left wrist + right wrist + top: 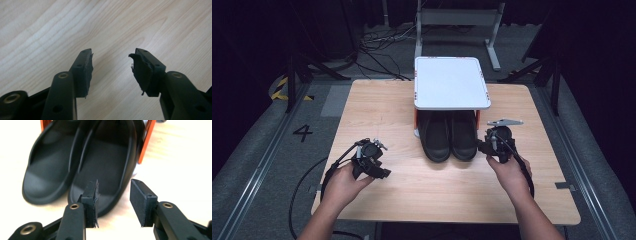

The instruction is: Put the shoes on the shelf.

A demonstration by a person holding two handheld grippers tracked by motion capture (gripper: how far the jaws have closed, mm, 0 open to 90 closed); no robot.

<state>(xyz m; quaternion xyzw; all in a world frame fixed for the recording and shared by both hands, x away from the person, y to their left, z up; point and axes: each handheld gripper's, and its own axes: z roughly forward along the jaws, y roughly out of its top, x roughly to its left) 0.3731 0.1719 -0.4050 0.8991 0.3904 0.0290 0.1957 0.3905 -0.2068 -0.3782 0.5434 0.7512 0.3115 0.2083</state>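
A pair of black slippers stands side by side under a small rack with a white top [451, 82]: the left slipper [435, 137] [47, 170] and the right slipper [463, 137] [105, 157], heels toward me. My right gripper [484, 146] [113, 185] is just right of the right slipper's heel, pointing at it. Its jaws are open and touch nothing, with the heel rim just beyond the tips. My left gripper [382, 172] [112, 57] hovers over bare wood well left of the slippers, open and empty.
The rack has orange legs [147, 140] close beside the right slipper. The wooden table [412, 195] [50, 30] carries only the rack and slippers. Cables trail from both grippers over the front edge. Stands and wires sit on the floor behind.
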